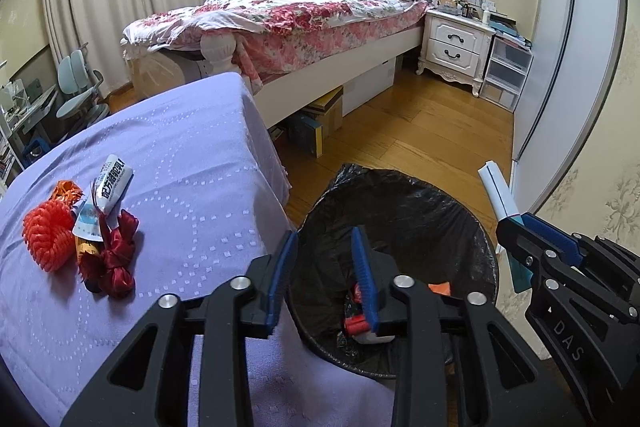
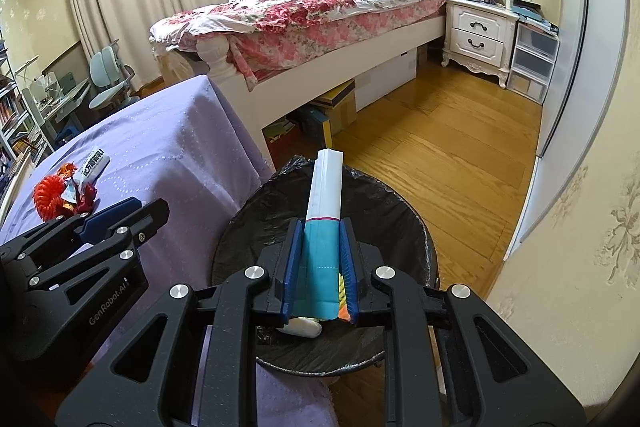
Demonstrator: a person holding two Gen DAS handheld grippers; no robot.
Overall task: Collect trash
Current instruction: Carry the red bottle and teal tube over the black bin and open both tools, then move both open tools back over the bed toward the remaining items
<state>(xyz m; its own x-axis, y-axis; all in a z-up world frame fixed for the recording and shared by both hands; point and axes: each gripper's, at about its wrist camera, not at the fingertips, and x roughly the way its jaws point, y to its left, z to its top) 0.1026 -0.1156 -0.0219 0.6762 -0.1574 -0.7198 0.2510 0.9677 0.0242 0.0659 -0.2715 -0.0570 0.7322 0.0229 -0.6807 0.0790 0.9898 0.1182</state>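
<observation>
Hiding much of the bin's contents, the left gripper point(image 1: 326, 277) hangs over the black-lined trash bin point(image 1: 460, 227) with its blue pads apart and nothing between them; only red scraps and something white show at the bottom, too cluttered to name. The right gripper point(image 2: 320, 267) is clamped on a folded teal-and-white carton point(image 2: 324, 203), which juts forward above the bin's rim; its lower end is hidden by the pads. On the purple-clothed surface point(image 1: 180, 147) lie an orange coil point(image 1: 44, 233), a dark red ribbon point(image 1: 116, 255) and a printed tube point(image 1: 114, 183), partly overlapping.
</observation>
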